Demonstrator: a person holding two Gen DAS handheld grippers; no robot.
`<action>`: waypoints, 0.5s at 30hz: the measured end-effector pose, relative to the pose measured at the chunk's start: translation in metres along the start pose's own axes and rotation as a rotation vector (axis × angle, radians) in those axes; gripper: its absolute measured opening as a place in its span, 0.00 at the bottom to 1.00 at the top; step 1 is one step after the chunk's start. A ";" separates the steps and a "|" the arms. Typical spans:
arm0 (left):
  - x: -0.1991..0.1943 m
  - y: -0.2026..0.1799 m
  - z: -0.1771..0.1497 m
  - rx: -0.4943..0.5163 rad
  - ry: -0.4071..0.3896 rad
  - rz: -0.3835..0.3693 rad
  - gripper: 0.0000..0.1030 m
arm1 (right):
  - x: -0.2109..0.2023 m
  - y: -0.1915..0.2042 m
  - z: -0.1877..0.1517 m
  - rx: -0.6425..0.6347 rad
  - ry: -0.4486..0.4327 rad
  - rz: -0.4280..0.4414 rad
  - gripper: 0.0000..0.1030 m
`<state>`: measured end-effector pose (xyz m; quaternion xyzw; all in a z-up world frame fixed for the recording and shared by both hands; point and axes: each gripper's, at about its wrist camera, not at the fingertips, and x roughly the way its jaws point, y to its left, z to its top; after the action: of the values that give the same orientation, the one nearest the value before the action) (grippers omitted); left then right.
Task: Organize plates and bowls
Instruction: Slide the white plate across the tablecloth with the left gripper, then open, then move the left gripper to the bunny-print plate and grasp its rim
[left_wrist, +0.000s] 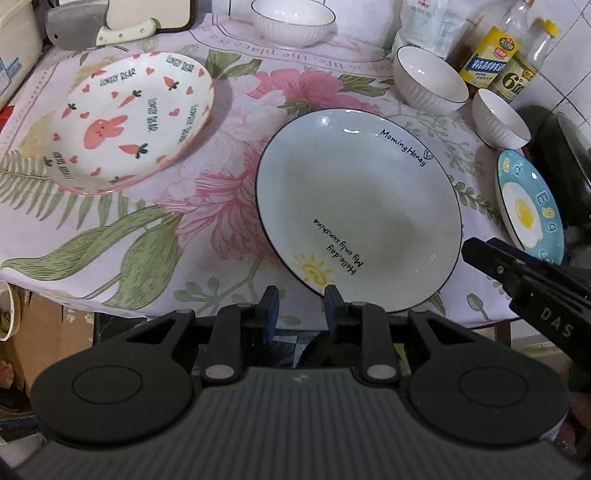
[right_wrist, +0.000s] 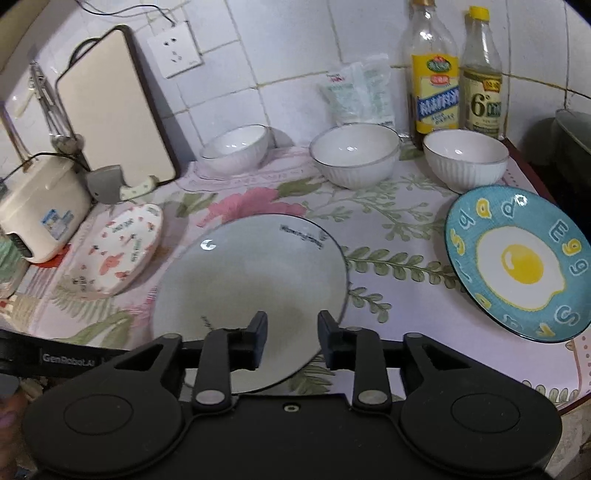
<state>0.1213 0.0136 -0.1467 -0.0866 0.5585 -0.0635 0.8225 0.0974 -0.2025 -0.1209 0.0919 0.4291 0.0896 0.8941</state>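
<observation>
- Plates and bowls sit spread over your floral tablecloth (left_wrist: 122, 236), none stacked except possibly the middle bowl, which looks doubled in the right wrist view.
- Your white sunshine plate (left_wrist: 358, 206) is the biggest piece, lying flat at the near middle of the table, its near rim just beyond both sets of fingers.
- Your blue egg plate (right_wrist: 517, 262) lies to the right of it, apart from it, near the table's right edge.
- Your carrot-and-bunny plate (left_wrist: 129, 122) lies to the left, also apart from the white plate.
- Three white ribbed bowls stand along the back: left bowl (right_wrist: 236, 147), middle bowl (right_wrist: 354, 155), right bowl (right_wrist: 465, 158), the last just in front of two sauce bottles (right_wrist: 458, 74).
- Your left gripper (left_wrist: 300, 306) hangs at the white plate's near rim, jaws moderately apart, holding nothing.
- Your right gripper (right_wrist: 291, 332) hovers over the same plate's near part, jaws likewise apart and empty.
- A cleaver (right_wrist: 118, 184) lies by the cutting board (right_wrist: 114, 103) at the back left.
</observation>
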 end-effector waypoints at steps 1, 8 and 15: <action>-0.004 0.002 0.000 -0.002 0.002 0.000 0.25 | -0.003 0.003 0.001 -0.006 0.003 0.011 0.38; -0.034 0.022 0.001 0.049 -0.037 0.000 0.26 | -0.021 0.018 0.009 0.004 0.015 0.091 0.42; -0.058 0.059 0.000 0.069 -0.104 0.016 0.30 | -0.034 0.041 0.017 -0.033 0.008 0.129 0.49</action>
<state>0.1002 0.0832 -0.1069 -0.0568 0.5130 -0.0718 0.8535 0.0871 -0.1727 -0.0751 0.1045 0.4241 0.1545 0.8862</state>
